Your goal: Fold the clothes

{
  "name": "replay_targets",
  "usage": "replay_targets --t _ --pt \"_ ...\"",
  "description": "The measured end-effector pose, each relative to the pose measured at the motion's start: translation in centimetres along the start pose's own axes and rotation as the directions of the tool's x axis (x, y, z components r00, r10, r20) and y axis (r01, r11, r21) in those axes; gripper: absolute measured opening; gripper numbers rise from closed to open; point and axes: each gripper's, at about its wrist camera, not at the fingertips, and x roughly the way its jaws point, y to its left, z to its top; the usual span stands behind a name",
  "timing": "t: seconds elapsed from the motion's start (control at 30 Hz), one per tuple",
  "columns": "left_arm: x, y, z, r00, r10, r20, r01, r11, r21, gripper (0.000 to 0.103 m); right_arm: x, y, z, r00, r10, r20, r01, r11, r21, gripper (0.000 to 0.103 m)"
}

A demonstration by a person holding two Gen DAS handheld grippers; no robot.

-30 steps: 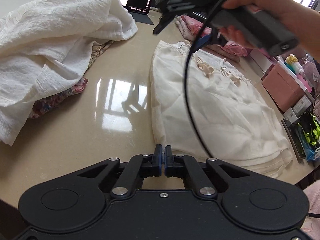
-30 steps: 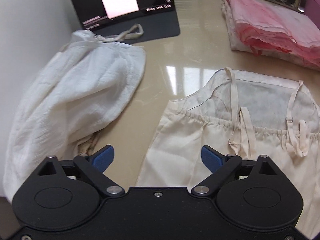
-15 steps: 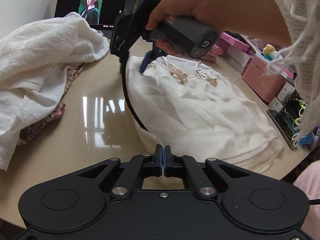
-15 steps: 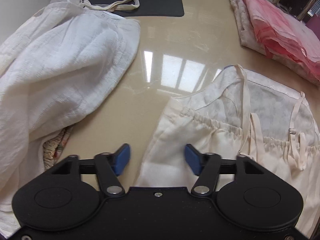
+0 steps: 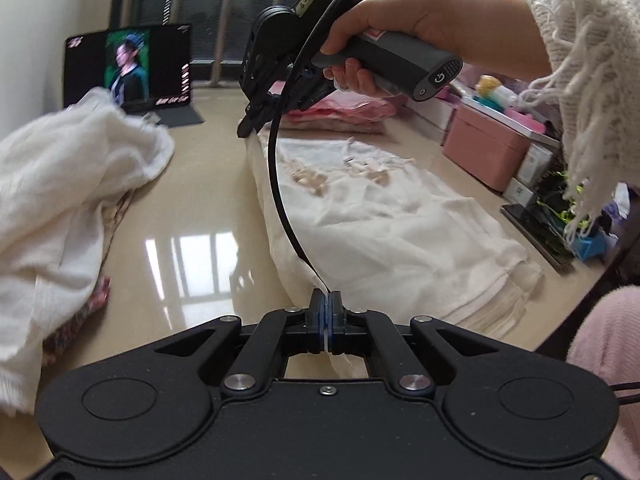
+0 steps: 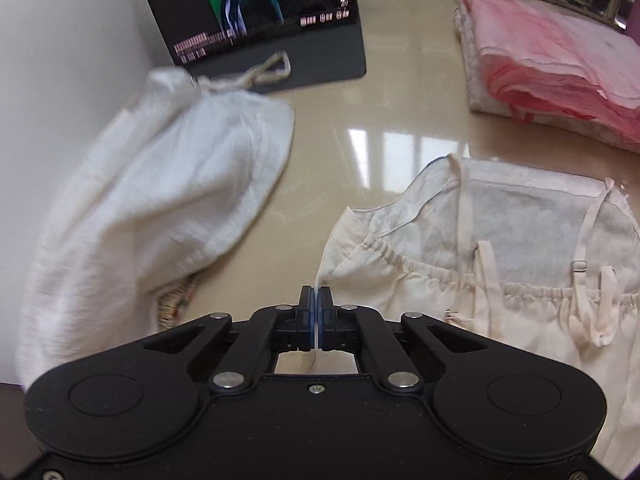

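Left wrist view: we see the left claw [image 5: 327, 316] pinched on the near side edge of the cream dress [image 5: 384, 232], which lies flat along the beige bench [image 5: 192, 216]; a thin strip of fabric shows between its pads. Further along the same edge, the right claw [image 5: 250, 122], held by the right hand [image 5: 384, 36], grips the dress near its top corner; a black cable [image 5: 280, 204] hangs from it. Right wrist view: we see the right claw [image 6: 315, 316] clamped on the dress [image 6: 520, 304] at the gathered bodice corner; a white garment heap [image 6: 152, 216] sits beside it, a folded pink garment [image 6: 552, 76] lies beyond, and a tablet [image 6: 256, 12] stands at the far edge.
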Motion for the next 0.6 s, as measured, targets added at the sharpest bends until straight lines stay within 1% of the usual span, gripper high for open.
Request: replay_targets --t 0.07,0.13,0.23,0.3,0.43,0.57,0.6 --pt "0.4 -0.8 0.8 0.999 -0.035 -0.002 0.035 0.998 0.045 0.001 -1.7 -1.4 0.3 0.999 0.028 0.016 -0.028 1.0 0.003 0.0" --pt "1.1 -1.8 1.4 0.997 -0.068 -0.022 0.069 0.992 0.101 0.001 -2.8 -3.0 0.5 0.999 0.031 0.025 -0.031 1.0 0.002 0.0" --pt "2.6 -3.5 1.9 0.993 -0.101 -0.068 0.113 0.975 0.194 0.001 -3.3 -5.2 0.5 1.0 0.025 0.017 -0.025 1.0 -0.011 0.0" --pt "3.8 -4.4 1.9 0.988 -0.114 -0.107 0.136 0.964 0.229 0.001 -2.9 -6.2 0.2 1.0 0.011 0.007 -0.011 1.0 -0.025 0.0" --pt "6.1 -5.6 1.6 0.974 -0.12 -0.191 0.167 0.953 0.253 0.001 -1.6 -7.9 -0.7 1.0 0.003 -0.006 -0.003 1.0 -0.028 0.001" --pt "7.7 -5.8 1.3 0.958 -0.138 -0.253 0.199 0.952 0.234 0.002 0.2 -8.9 -1.7 1.0 0.023 0.012 -0.022 0.999 -0.024 0.001" --pt "8.1 -5.8 1.2 0.954 -0.139 -0.265 0.202 0.953 0.226 0.004 0.6 -9.1 -2.0 0.999 0.021 0.025 -0.02 1.0 -0.022 0.005"
